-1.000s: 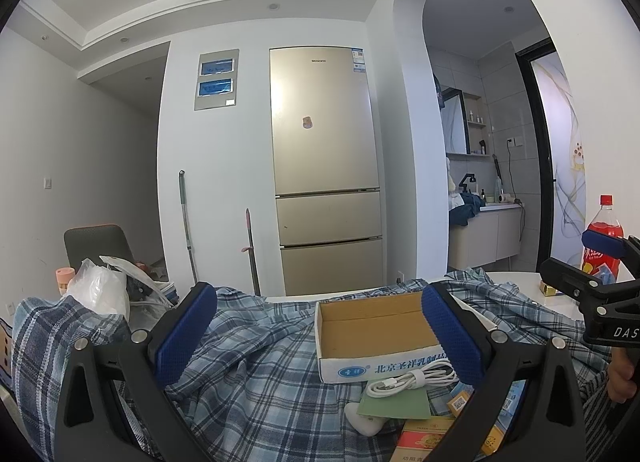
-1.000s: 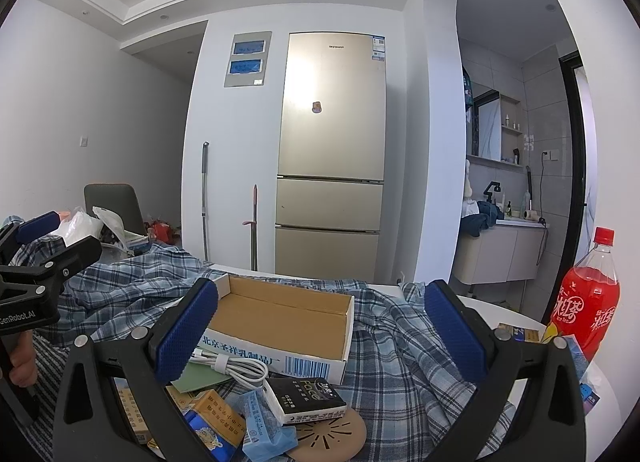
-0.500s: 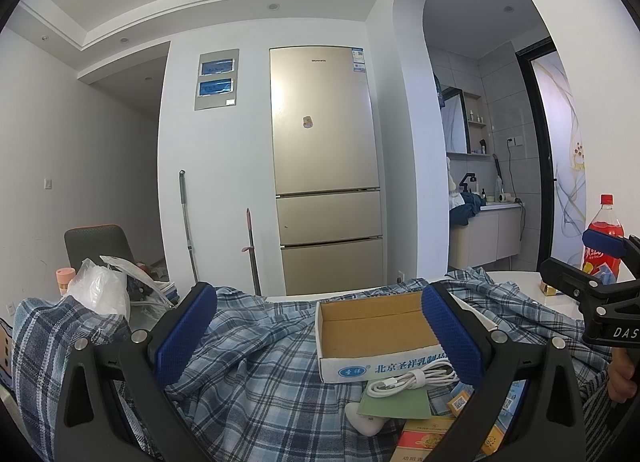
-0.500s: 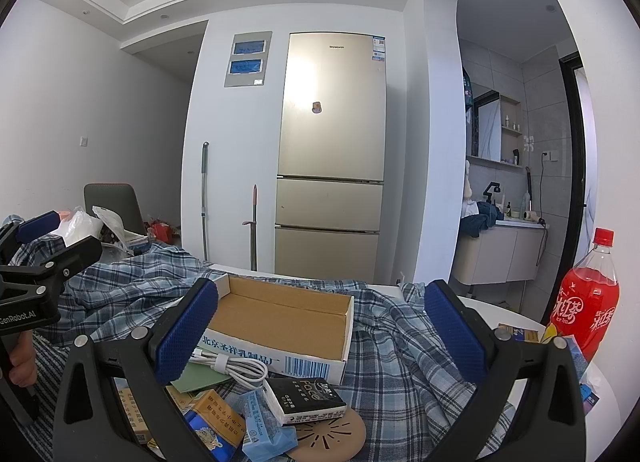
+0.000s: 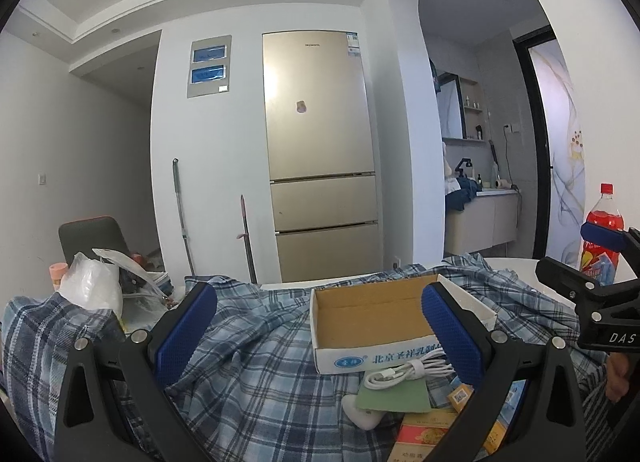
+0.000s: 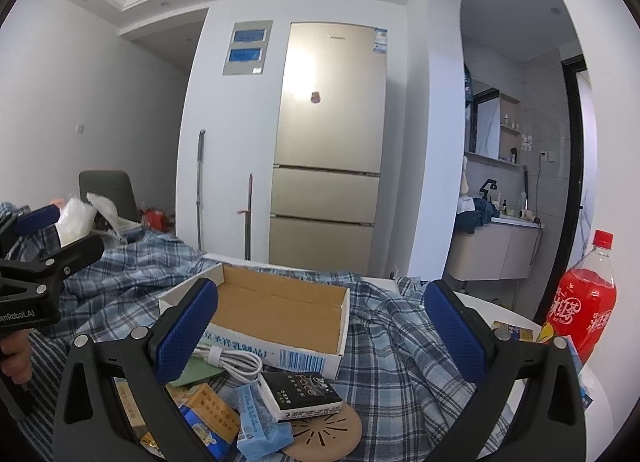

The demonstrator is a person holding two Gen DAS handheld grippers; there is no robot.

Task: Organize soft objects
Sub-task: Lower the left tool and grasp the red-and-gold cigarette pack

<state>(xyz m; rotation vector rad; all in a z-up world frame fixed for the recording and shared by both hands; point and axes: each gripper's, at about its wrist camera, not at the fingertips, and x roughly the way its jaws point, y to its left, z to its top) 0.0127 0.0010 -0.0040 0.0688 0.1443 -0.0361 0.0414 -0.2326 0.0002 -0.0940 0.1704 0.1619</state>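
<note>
Left gripper (image 5: 318, 332) wide, empty, above plaid shirt (image 5: 248, 366), right gripper (image 6: 320, 332) wide, empty, over open box (image 6: 280, 314), cable (image 6: 232, 362) just before box, red bottle (image 6: 584, 302) at right

**Box on shirt, clutter in front**

The box (image 6: 280, 316) sits on the shirt (image 6: 384, 342) at frame centre. A cable (image 6: 234, 362) and packets (image 6: 212, 410) lie before it, lower left. The bottle (image 6: 588, 302) stands at right; the fridge (image 6: 332, 142) stands behind.
</note>
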